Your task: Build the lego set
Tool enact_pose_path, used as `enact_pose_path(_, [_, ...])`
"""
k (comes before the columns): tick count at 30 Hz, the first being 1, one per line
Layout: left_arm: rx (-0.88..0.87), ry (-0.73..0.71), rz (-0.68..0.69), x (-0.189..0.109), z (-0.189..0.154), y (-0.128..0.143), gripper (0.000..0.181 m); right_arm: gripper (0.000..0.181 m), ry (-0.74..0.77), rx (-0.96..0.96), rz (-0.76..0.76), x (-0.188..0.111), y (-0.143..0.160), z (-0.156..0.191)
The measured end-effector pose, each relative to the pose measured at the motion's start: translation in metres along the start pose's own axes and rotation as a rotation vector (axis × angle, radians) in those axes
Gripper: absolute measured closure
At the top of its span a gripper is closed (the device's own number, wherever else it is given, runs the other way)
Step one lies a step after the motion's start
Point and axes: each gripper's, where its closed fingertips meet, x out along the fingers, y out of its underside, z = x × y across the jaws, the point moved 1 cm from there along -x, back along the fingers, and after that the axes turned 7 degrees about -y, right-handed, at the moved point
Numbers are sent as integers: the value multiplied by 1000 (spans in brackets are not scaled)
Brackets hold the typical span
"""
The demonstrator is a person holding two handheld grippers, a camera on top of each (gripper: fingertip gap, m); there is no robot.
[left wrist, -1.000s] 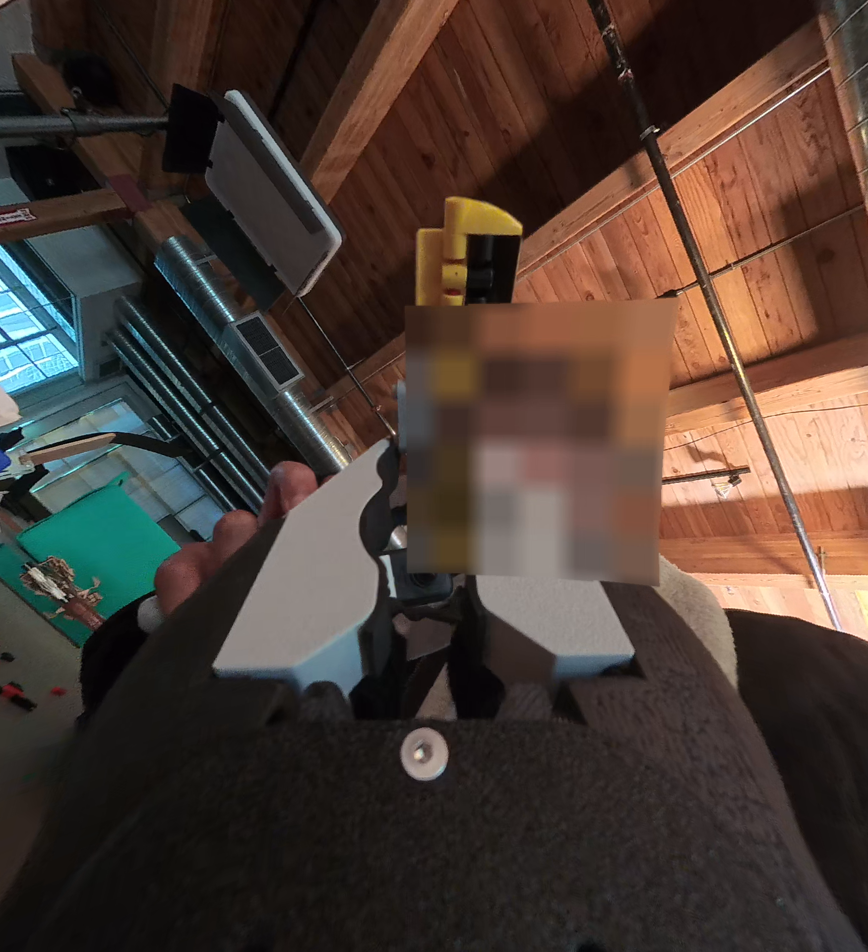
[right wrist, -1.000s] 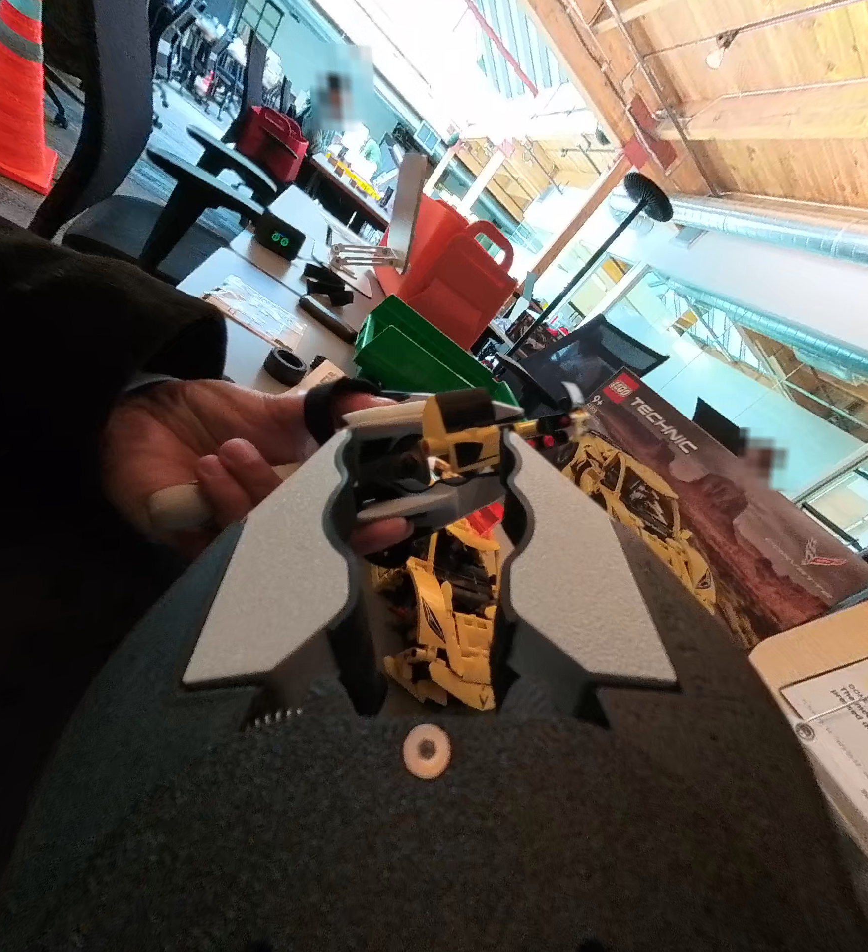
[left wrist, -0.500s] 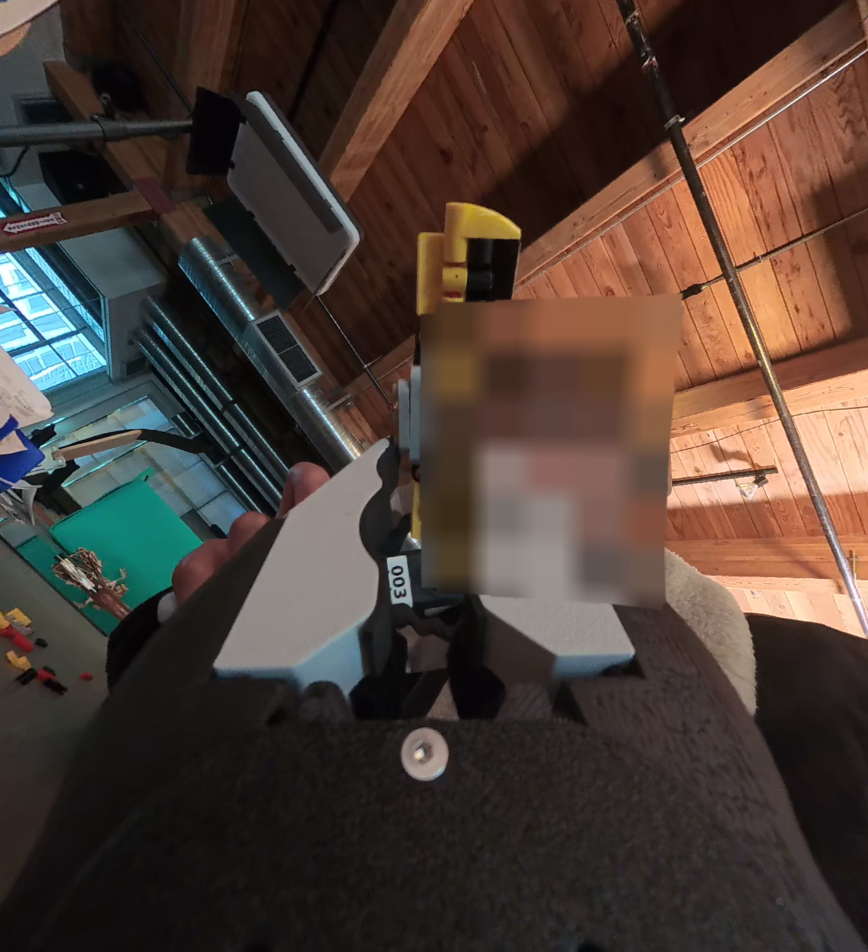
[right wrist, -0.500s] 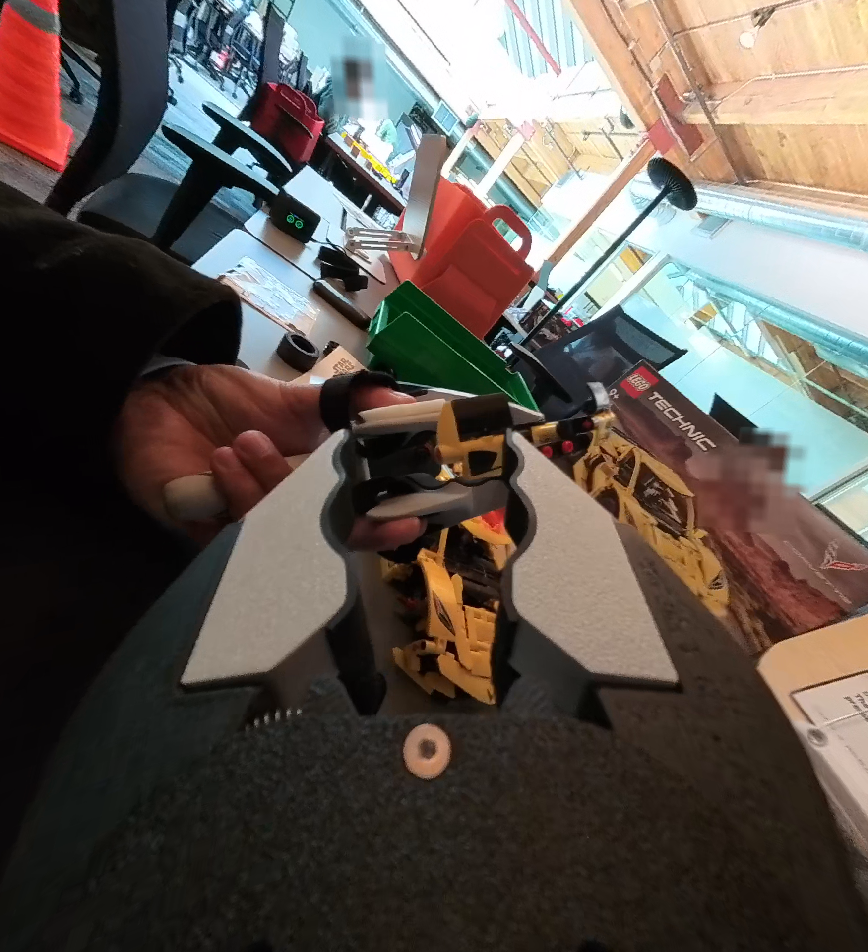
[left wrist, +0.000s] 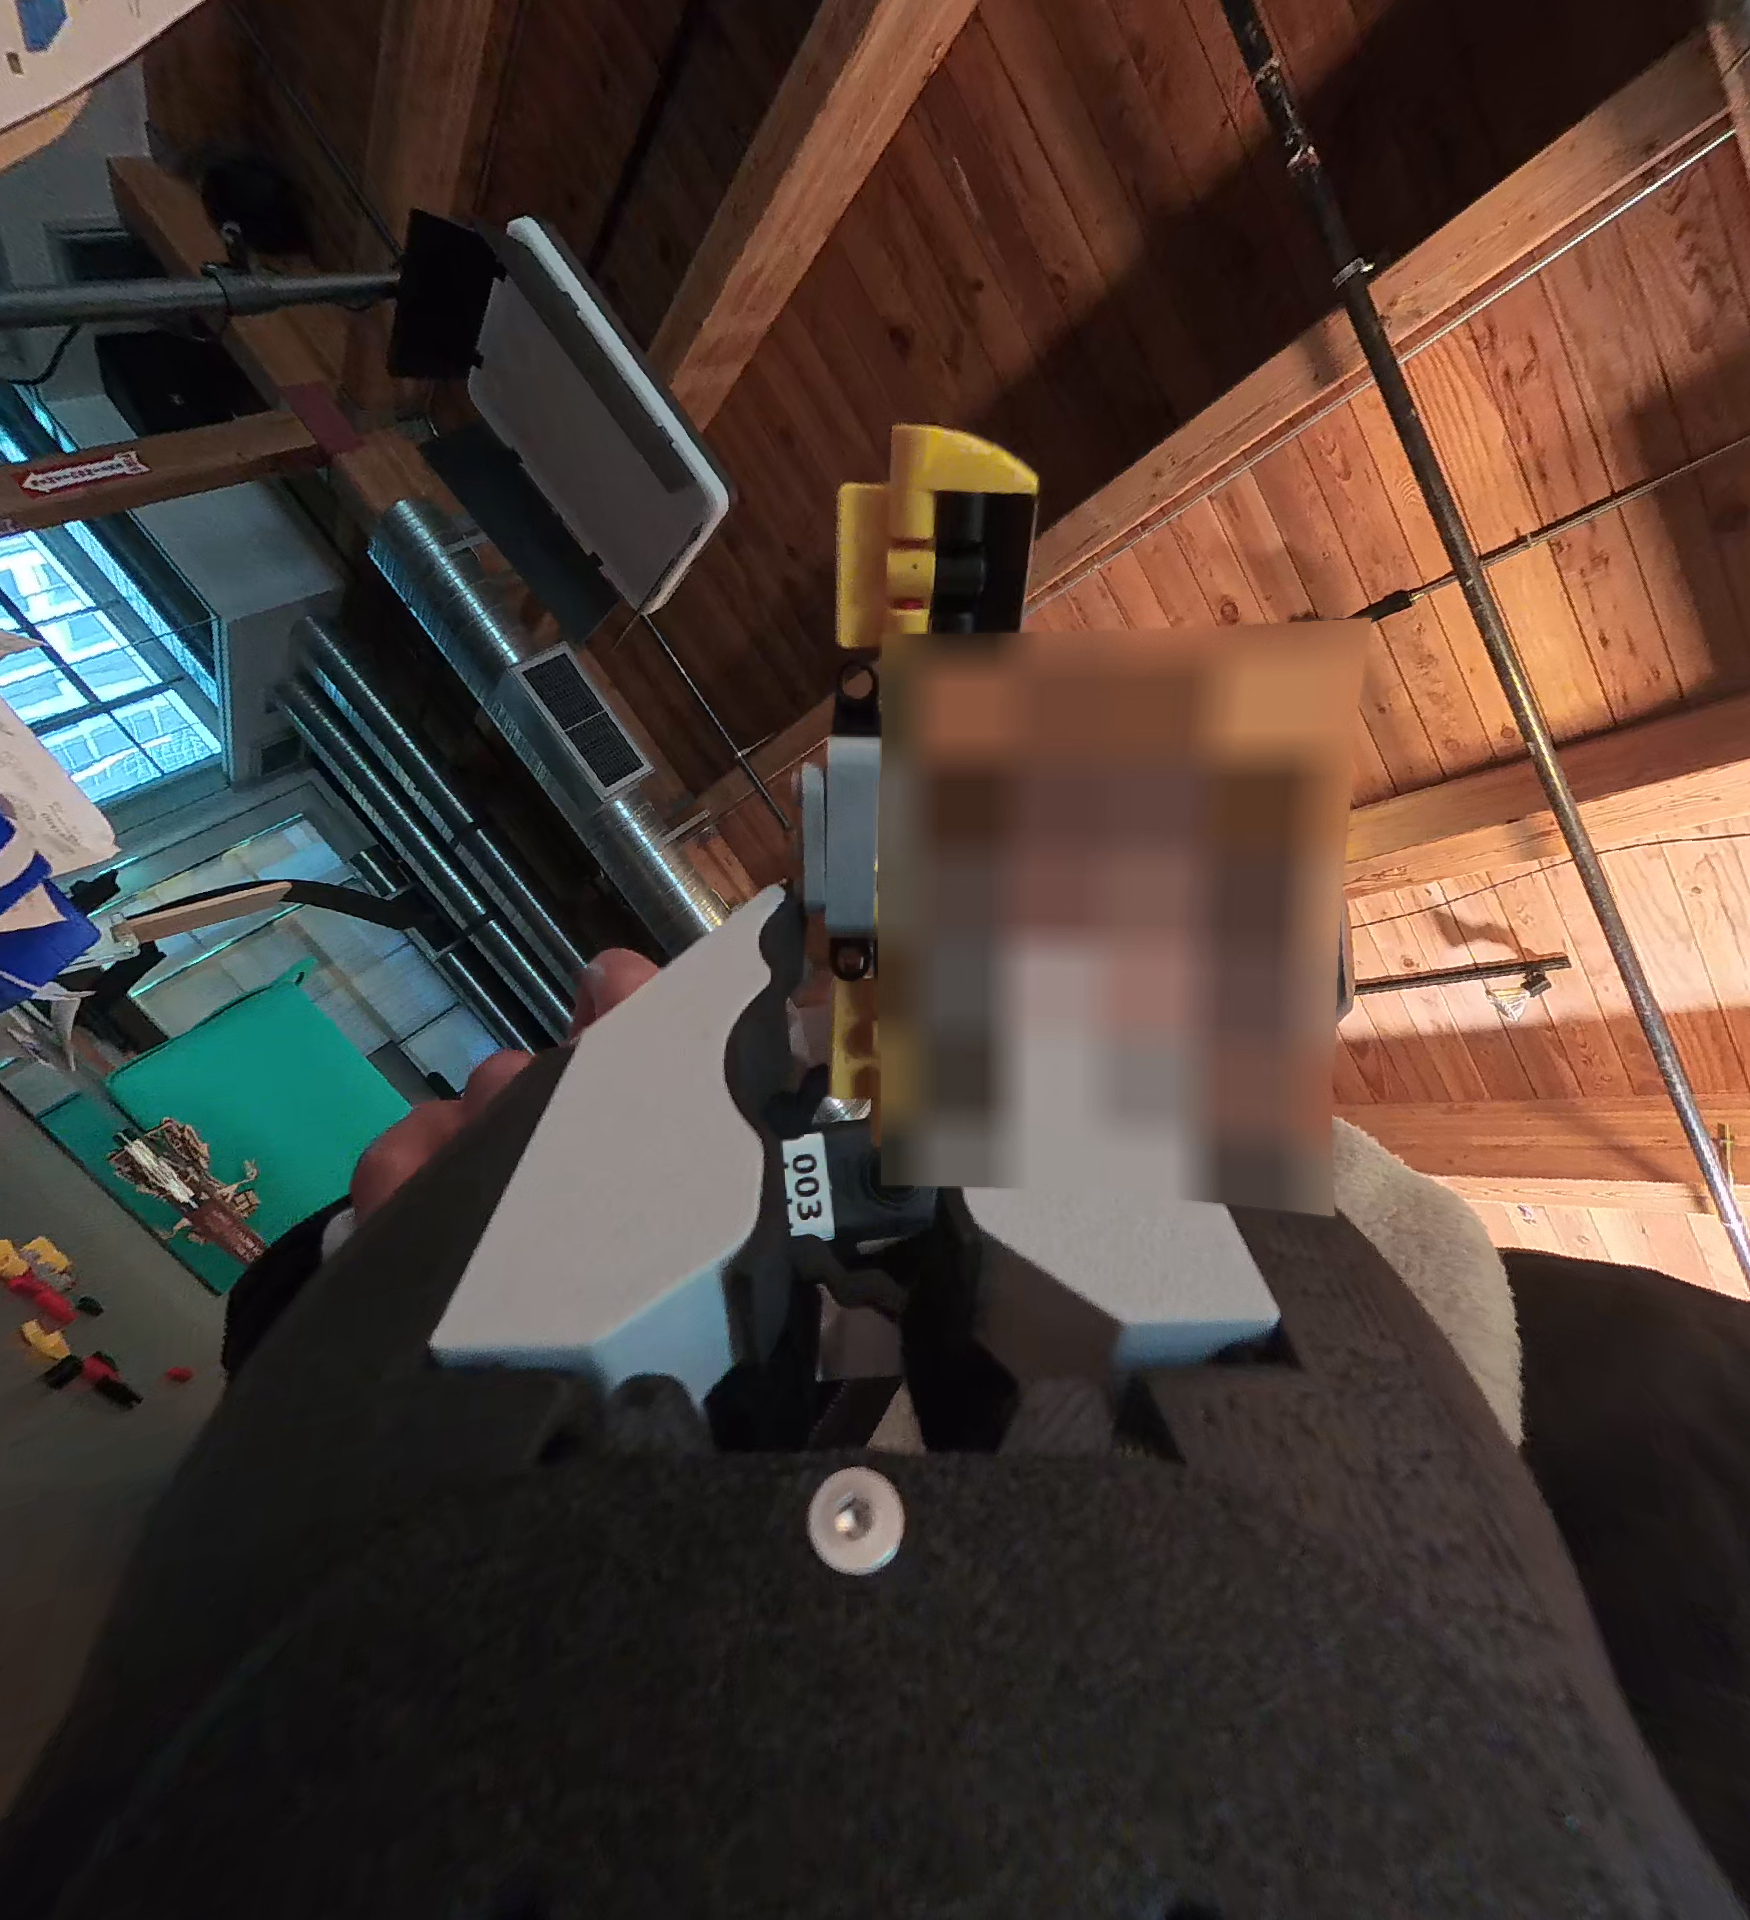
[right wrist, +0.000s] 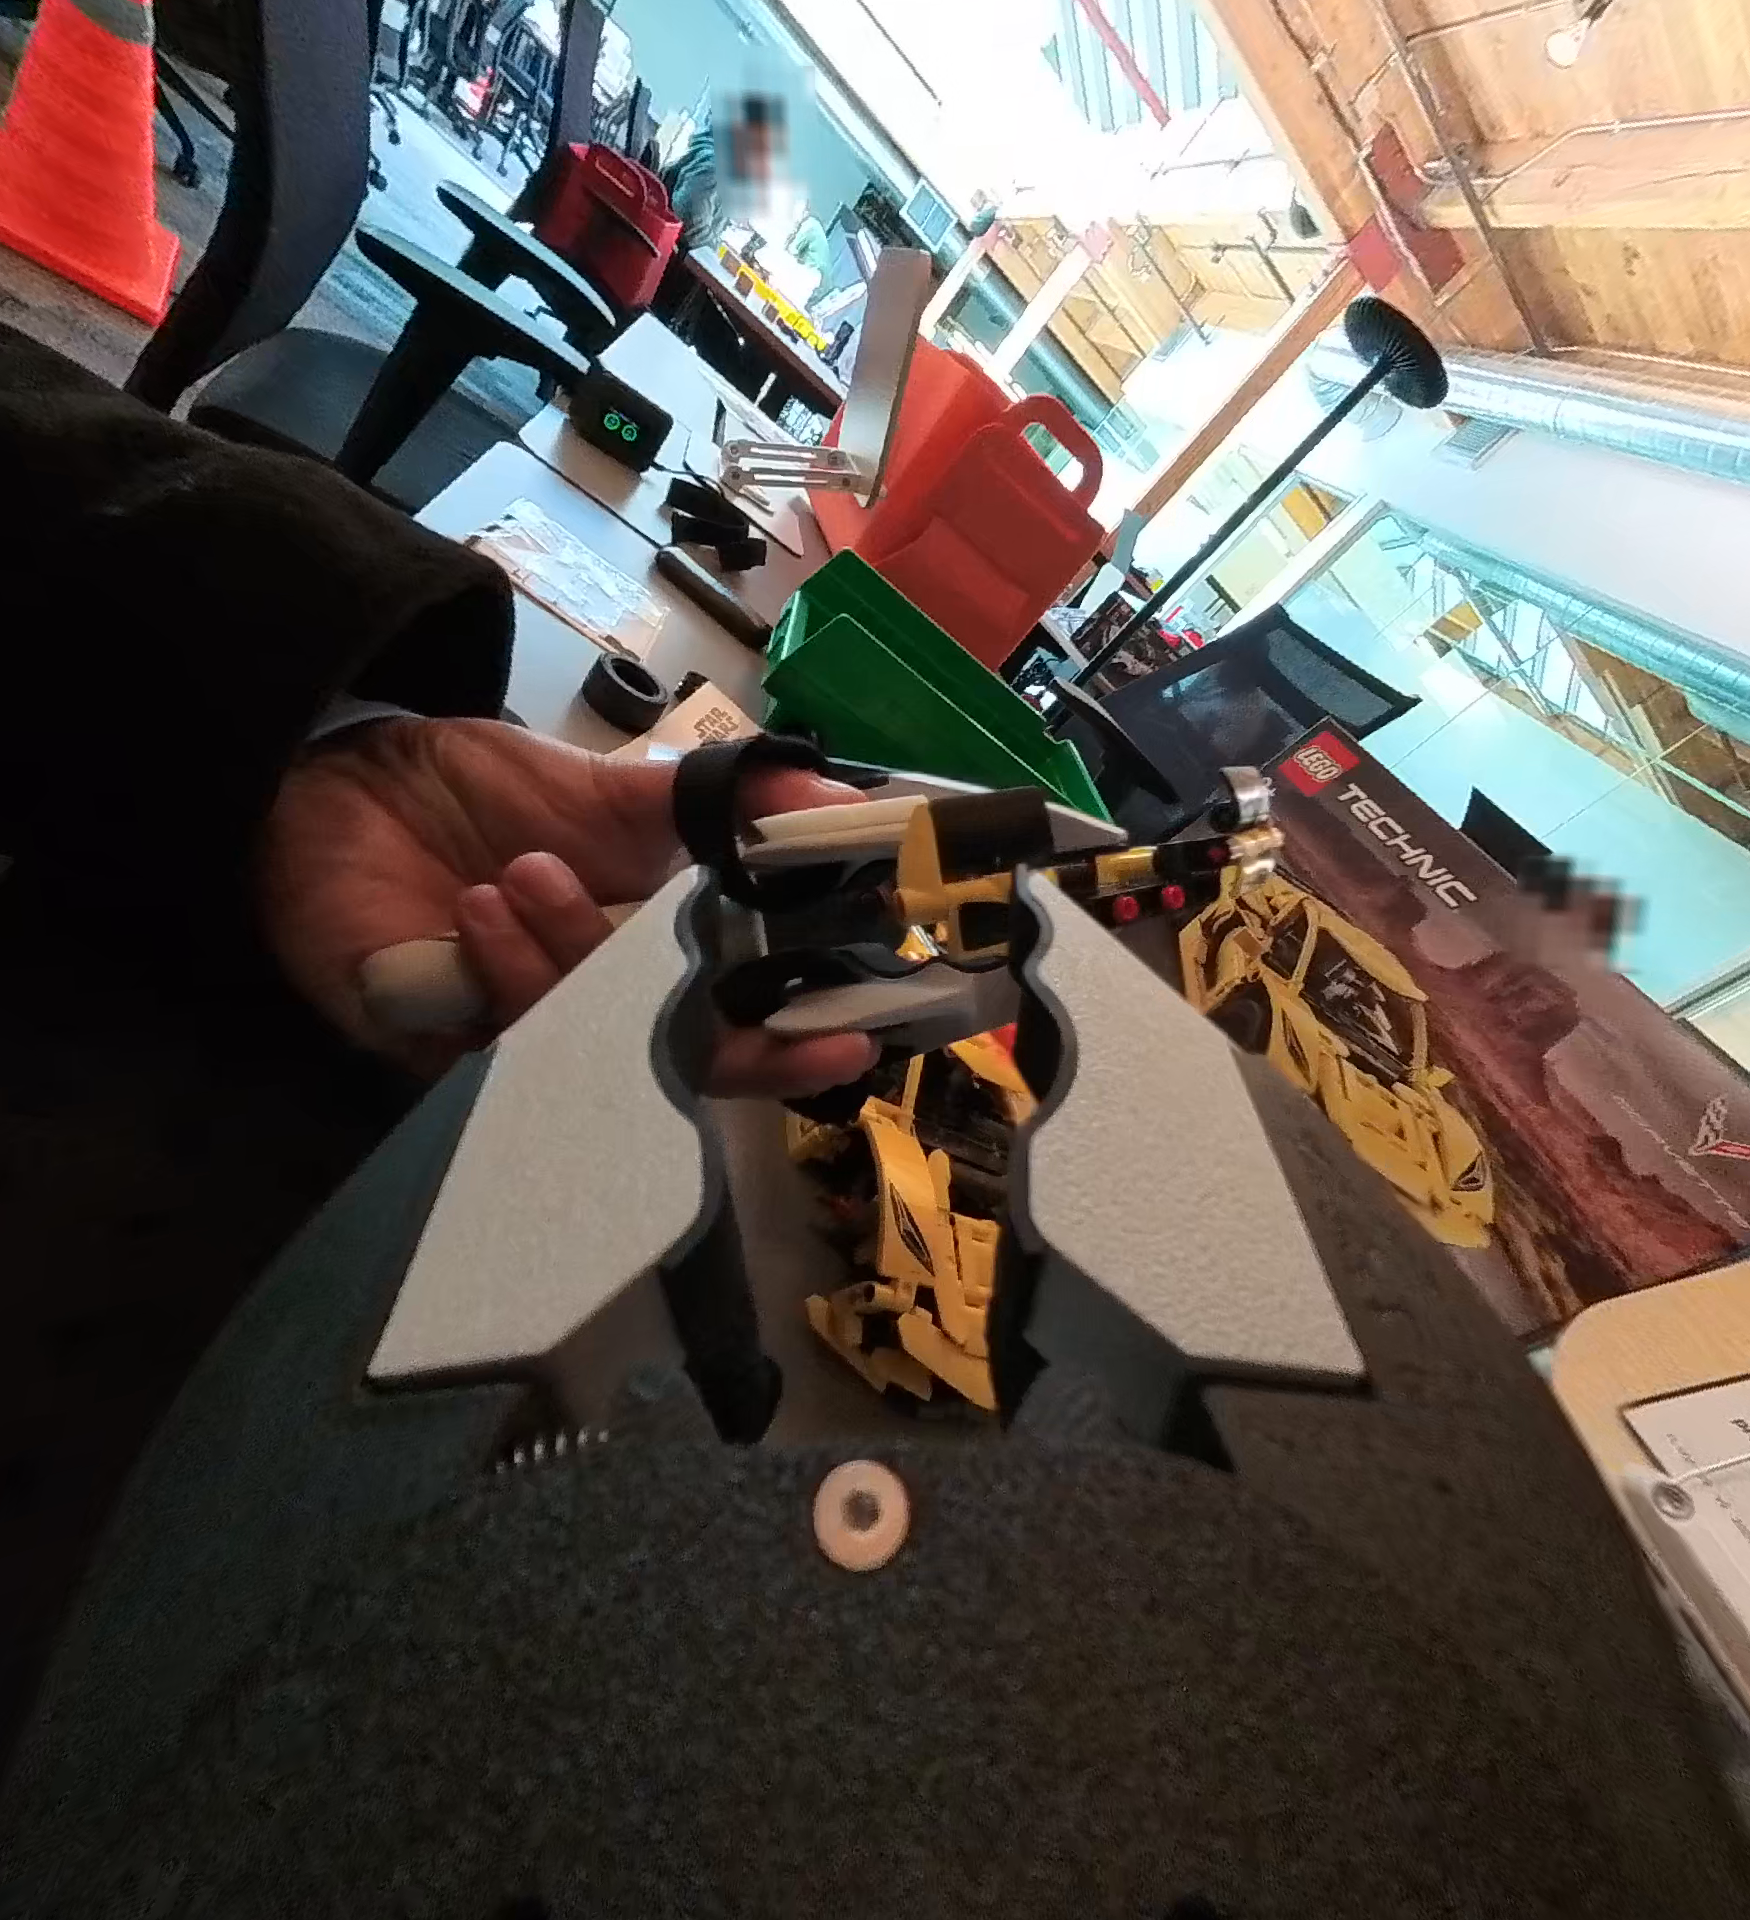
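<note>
Raised slightly, left tongs [right wrist: 964, 914] clamp the yellow-black lego piece [right wrist: 975, 862]; right tongs [right wrist: 855, 1039] gape just below.

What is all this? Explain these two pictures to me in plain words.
No robot here: a person holds a two-finger gripper in each hand, each with a camera looking along its fingers. The left gripper, tilted up toward a wooden ceiling, is shut on a yellow-and-black lego piece. The right gripper is open and faces that piece and the hand holding the left one. On the table lie a yellow model car, the set box and green bins.
</note>
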Motion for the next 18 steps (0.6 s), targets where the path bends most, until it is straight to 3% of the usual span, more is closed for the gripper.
enact_pose_path(1, [0,-1,-3,0,0,-1,162,131,-10,5,-2,0,0,1])
enact_pose_path(8, [-4,8,-17,-2,-1,-3,161,148,-12,20,-29,-4,-4,-1])
enact_pose_path(14, [-10,13,-3,-1,-2,-1,162,123,7,44,-4,0,4,-5])
enact_pose_path(18, [-12,21,-10,-2,-3,-2,162,126,-16,52,22,2,8,-1])
